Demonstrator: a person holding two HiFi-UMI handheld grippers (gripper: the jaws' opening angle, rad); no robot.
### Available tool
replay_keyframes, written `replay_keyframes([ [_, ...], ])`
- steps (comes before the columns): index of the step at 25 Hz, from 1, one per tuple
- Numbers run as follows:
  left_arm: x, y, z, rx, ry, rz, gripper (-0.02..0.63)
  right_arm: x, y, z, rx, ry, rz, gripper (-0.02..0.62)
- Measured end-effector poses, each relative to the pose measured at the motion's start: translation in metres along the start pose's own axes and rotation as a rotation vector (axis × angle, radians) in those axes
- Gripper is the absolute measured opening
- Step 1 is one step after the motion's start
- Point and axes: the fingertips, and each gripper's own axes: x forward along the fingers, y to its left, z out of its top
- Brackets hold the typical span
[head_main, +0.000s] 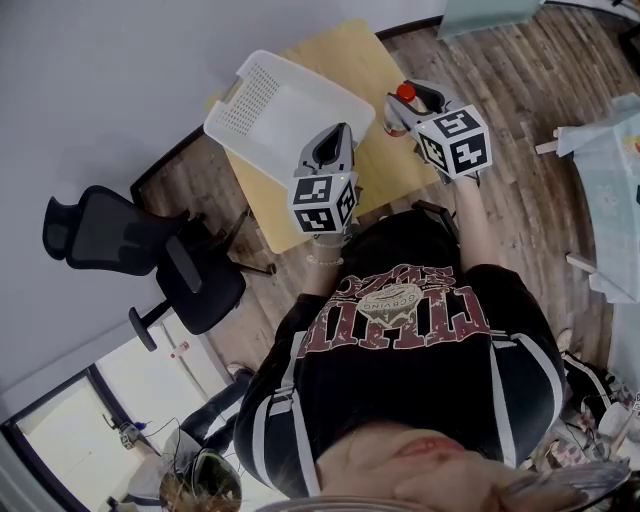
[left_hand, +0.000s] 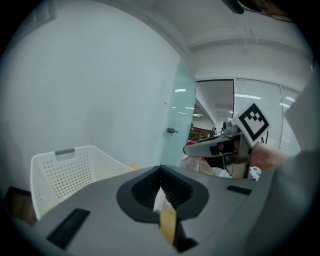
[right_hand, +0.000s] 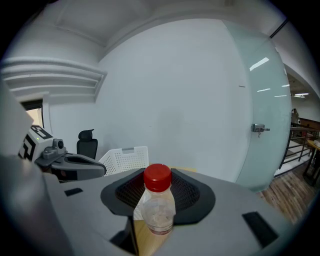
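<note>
Bottle held upright over the desk, basket alongside

The right claw (right_hand: 159, 200) is clamped on a small clear plastic bottle (right_hand: 159, 212) just under its red cap (right_hand: 158, 178). Its ribbed black pads (right_hand: 190, 192) grip the shoulder, which probably keeps the bottle plumb above the pale wooden desk (head_main: 345, 60). The left claw (left_hand: 162, 192) is drawn to a thin slit and grips nothing. It hangs by the near rim of a white perforated plastic basket (head_main: 250, 100) – open-topped, set on the desk's left side.
</note>
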Motion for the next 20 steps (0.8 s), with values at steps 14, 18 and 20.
replay_keyframes([
  [14, -0.004, 0.010, -0.002, -0.007, 0.003, 0.013, 0.048, 0.024, -0.003, -0.037, 0.017, 0.077, 0.001, 0.167],
  [18, -0.005, 0.013, -0.003, -0.010, 0.000, 0.014, 0.048, 0.030, -0.003, -0.048, 0.019, 0.100, -0.003, 0.167],
  [20, -0.005, 0.014, -0.004, -0.011, 0.001, 0.015, 0.048, 0.033, -0.004, -0.053, 0.019, 0.113, -0.004, 0.167],
])
